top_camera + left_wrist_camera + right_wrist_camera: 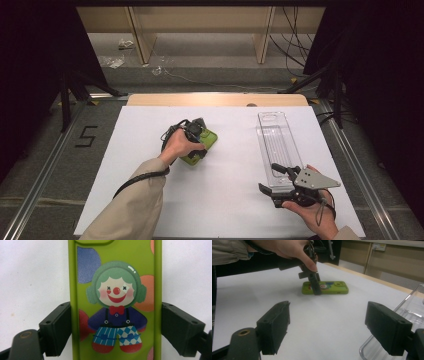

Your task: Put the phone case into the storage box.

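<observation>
A green phone case (200, 146) lies flat on the white sheet that covers the table (230, 200), a little left of the middle and nearer the far edge than the near one. Its printed back faces up: a clown with a red nose, a bow tie and checked trousers among coloured dots. The person's left hand (179, 145) holds the left gripper (116, 327) down over the case, pointing at the table. In the left gripper view its jaws straddle the case across its width, one at each long side; the left jaw lies right against the edge, the right jaw seems a hair off it, and I cannot tell whether they press. The case rests on the sheet, not lifted. Over by the right edge of the table a clear plastic tray (276, 142) lies lengthwise, its far end pointing at the far edge. The right hand (315, 212) holds the right gripper (277, 176) near the near right corner, at the tray's near end, with its jaws spread wide and nothing between them. In the right gripper view that tray's rim sits just under the right jaw.
</observation>
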Action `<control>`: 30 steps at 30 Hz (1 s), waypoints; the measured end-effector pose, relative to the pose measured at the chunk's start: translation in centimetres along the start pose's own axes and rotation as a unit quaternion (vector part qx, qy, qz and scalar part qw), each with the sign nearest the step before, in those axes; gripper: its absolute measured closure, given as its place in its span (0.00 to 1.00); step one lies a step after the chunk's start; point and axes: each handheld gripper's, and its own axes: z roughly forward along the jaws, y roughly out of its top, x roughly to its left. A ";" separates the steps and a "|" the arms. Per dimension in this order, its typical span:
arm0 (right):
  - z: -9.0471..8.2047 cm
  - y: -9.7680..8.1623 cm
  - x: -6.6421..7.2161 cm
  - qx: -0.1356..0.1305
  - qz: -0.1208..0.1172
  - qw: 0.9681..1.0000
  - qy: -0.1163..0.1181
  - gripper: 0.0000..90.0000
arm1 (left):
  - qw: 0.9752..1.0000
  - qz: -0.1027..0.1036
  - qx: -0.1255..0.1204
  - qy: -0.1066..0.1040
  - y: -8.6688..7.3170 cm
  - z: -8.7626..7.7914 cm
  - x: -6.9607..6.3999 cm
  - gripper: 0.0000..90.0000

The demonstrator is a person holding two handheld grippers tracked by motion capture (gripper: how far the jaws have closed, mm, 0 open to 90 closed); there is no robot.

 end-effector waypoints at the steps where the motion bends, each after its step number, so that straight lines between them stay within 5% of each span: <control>1: 0.0 0.0 0.0 0.000 0.000 1.000 0.000 0.23 | 1.000 0.001 0.000 0.000 0.0 0.0 0.0 0.18; 20: 0.0 0.0 0.0 -0.002 0.001 1.000 -0.001 0.23 | 1.000 0.008 -0.025 -0.008 -1.0 -0.3 0.2 0.18; 30: 0.0 0.0 0.0 -0.001 0.001 1.000 -0.002 0.23 | 0.998 0.004 -0.058 -0.010 -1.5 -1.1 0.2 0.18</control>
